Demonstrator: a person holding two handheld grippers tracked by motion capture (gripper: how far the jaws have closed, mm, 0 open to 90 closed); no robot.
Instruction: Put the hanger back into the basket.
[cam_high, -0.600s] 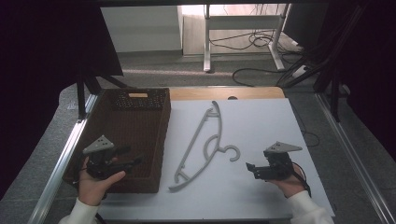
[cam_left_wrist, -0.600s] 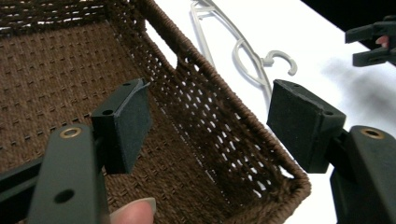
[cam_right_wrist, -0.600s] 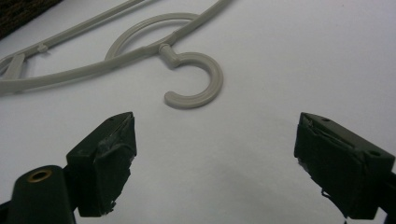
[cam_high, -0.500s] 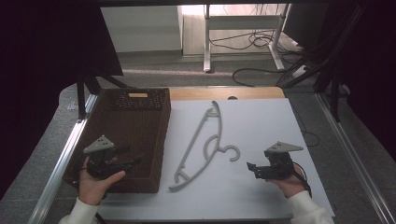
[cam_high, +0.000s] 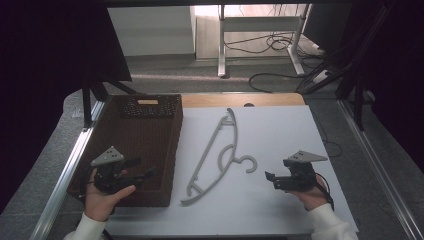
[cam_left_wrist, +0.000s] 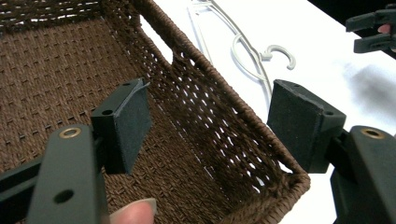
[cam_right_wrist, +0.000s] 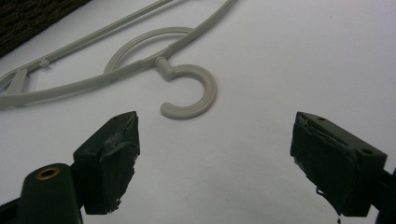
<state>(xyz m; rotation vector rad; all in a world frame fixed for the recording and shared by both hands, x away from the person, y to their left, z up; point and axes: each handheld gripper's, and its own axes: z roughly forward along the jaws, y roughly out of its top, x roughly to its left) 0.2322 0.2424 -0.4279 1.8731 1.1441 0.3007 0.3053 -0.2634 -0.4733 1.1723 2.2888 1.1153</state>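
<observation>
Jaws gaping on both: left gripper (cam_high: 146, 173) hovering over wicker basket (cam_high: 131, 109), right gripper (cam_high: 270, 177) facing clothes hanger (cam_high: 215, 155); hook (cam_right_wrist: 190, 89) risking slipping sideways if pinched off-centre.

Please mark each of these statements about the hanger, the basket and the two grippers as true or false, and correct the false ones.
1. The grey hanger lies inside the basket. False: it lies flat on the white table, to the right of the brown wicker basket.
2. The left gripper is open, with nothing between its jaws. True: it hangs over the basket's near right corner.
3. The right gripper is shut on the hanger's hook. False: its jaws stand open and the hook lies in front of them, untouched.
4. The basket holds clothes. False: only its woven bottom is seen.
5. The hook points toward the right gripper. True.
</observation>
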